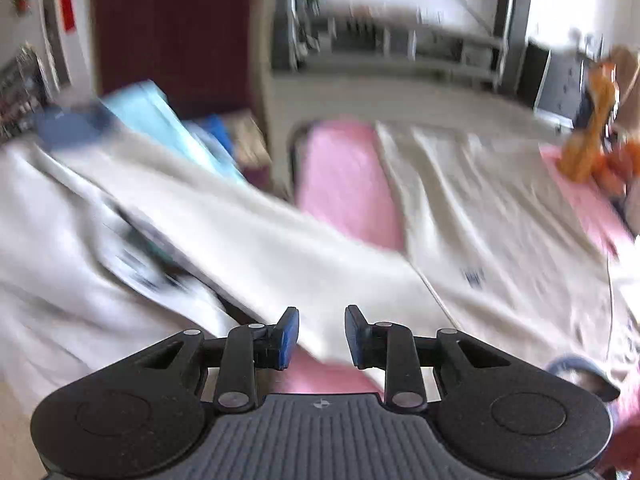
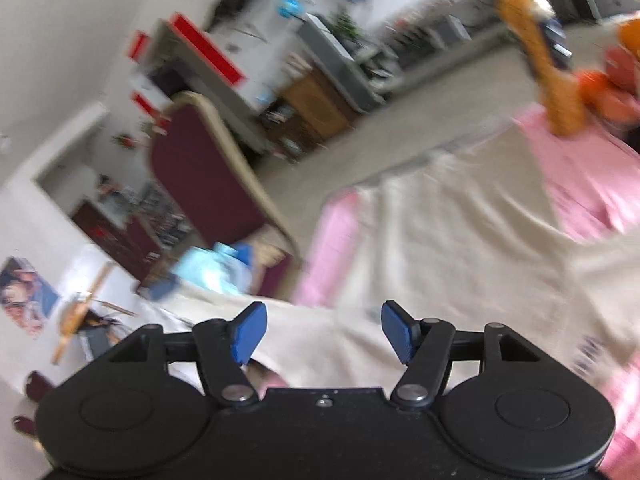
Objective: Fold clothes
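The cream garment [image 1: 480, 208] lies across the pink bed [image 1: 344, 184]. Both grippers, left [image 1: 322, 334] and right [image 2: 322, 330], have open, empty jaws; edges should be gripped evenly.

Both views are bright with soft, even daylight, and shadows are faint. Motion blur smears nearly everything beyond the black tongs with blue pads [image 1: 322, 338], which stay sharp. The cream-white cotton garment [image 1: 480, 208] looks slightly overexposed, perhaps from a window. Fisheye distortion bends the edges and darkens the corners.
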Tool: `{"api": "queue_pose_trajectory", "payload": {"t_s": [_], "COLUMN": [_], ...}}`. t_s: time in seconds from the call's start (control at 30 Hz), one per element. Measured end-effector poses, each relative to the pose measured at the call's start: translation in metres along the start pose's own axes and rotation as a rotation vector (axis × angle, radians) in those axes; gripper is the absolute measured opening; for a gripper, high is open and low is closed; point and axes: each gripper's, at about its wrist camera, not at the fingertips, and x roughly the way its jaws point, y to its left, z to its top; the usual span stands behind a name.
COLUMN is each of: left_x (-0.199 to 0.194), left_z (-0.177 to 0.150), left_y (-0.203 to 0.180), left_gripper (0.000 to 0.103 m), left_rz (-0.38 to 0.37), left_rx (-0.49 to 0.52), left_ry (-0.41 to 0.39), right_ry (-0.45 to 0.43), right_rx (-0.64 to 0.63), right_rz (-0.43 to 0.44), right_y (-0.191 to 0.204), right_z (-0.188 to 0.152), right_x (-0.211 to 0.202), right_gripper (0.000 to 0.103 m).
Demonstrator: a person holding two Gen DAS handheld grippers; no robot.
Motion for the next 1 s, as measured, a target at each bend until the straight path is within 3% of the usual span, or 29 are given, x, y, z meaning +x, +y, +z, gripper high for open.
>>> {"api": "queue_pose_trajectory", "payload": {"t_s": [0.1, 0.2, 0.3, 0.43, 0.77, 1.0], "left_x": [0.036, 0.062, 0.085, 0.100, 0.059, 0.030], "left_z": [-0.004, -0.002, -0.003, -0.008, -0.031, -0.046], "left_y": [-0.030, -0.054, -0.074, -0.078, -0.067, -0.059], "left_gripper": [0.024, 0.025, 0.024, 0.024, 0.027, 0.026], "left_rz": [-0.015, 0.052, 0.110, 0.098, 0.134, 0.157], "left_rx": [-0.012, 0.052, 0.132, 0.161, 0.211, 0.245], "left_ry": [0.078, 0.070, 0.057, 0.092, 0.093, 0.094], "right_ry": [0.059, 0.120, 0.114, 0.117, 0.174, 0.112], "right_rx": [0.093, 0.123, 0.079, 0.047, 0.001, 0.045], "right_rz": [-0.135, -0.253, -0.318, -0.387, -0.447, -0.372], "right_y": [-0.045, -0.078, -0.096, -0.110, -0.116, -0.117], "right_z": [-0.007, -0.013, -0.018, -0.022, -0.033, -0.032], "right_x": [0.021, 0.045, 0.063, 0.083, 0.077, 0.055], "right_gripper": [0.060, 0.045, 0.045, 0.045, 0.046, 0.046]}}
